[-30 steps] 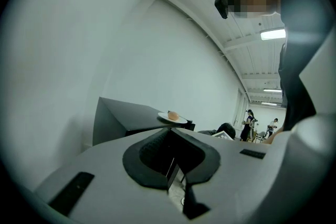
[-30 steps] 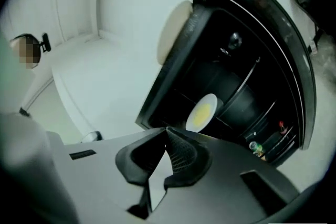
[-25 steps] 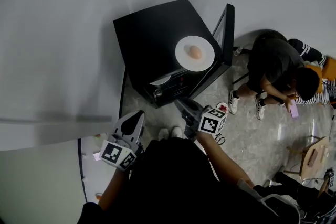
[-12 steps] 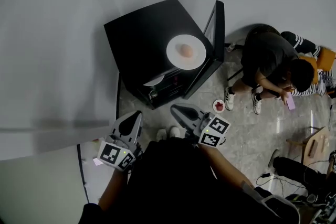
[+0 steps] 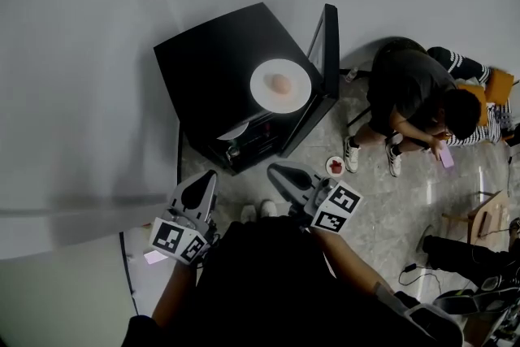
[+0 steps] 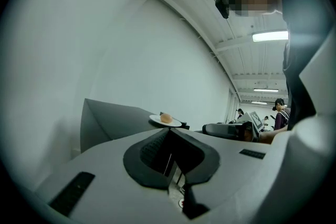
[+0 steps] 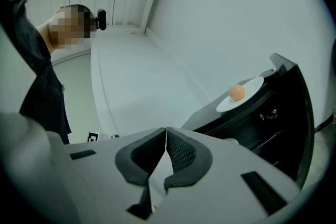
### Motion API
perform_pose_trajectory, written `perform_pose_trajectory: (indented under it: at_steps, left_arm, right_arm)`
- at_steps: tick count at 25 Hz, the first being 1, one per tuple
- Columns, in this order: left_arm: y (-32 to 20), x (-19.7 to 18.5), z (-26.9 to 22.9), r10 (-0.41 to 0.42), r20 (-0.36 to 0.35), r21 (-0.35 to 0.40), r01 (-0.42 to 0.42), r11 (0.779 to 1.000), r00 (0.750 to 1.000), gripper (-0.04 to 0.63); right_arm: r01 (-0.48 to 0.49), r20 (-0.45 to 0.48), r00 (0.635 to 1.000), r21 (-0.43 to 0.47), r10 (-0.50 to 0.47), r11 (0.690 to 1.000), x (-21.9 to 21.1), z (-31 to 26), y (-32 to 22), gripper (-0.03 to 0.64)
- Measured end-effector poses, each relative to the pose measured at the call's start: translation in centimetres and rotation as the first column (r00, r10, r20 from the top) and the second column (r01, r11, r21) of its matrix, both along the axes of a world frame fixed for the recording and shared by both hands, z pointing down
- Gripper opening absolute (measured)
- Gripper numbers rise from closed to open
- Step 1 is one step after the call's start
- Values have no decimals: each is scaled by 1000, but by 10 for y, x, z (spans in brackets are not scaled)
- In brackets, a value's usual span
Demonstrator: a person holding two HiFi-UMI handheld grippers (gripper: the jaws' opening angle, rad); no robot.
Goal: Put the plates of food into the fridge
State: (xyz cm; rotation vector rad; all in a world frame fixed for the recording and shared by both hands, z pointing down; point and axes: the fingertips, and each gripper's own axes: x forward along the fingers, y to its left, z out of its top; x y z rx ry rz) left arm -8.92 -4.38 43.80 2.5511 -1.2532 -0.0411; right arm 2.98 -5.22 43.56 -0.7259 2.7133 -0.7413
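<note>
**A:** Where is the plate of food sitting right now?

**B:** The white plate (image 5: 299,87), with a round orange-tan piece of food (image 5: 279,83) on it, is resting on top of the black mini fridge (image 5: 211,61). It is close to the front edge, just beside the fridge door (image 5: 327,45), which is standing open.

**A:** Are the tools carrying anything?

**B:** No. The left gripper (image 5: 199,189) is showing its jaws meeting at the tips with nothing between them. The right gripper (image 5: 283,173) is pressed fully together and is empty too. Both are hovering in front of the person, pointing toward the fridge but well apart from it.

**A:** So how far along are we looking?

**B:** Early, I'd judge. The open door is the only part clearly done. A pale disc (image 5: 238,129) is showing on a shelf inside and may be a plate already stored, but I cannot tell. The plate on top is waiting untouched. A small dish (image 5: 328,166) holding something red is lying on the floor near a seated person (image 5: 410,89).

**A:** What is remaining?

**B:** At least the top plate is needing a grip and a careful slide onto a shelf, and the floor dish probably needs the same.
</note>
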Motion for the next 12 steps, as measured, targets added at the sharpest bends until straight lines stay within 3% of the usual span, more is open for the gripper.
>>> perform_pose_trajectory:
  at_steps: [6,12]
  left_arm:
    - [-10,4,1,4,33,2,-4,1000,999,25]
    - [-19,9,0,13,31,8,-13,1000,999,25]
  right_arm:
    - [-55,48,997,-87,60,995,16,3,-22,28]
    - [-78,235,962,-261,142,962,37,8,-52,29]
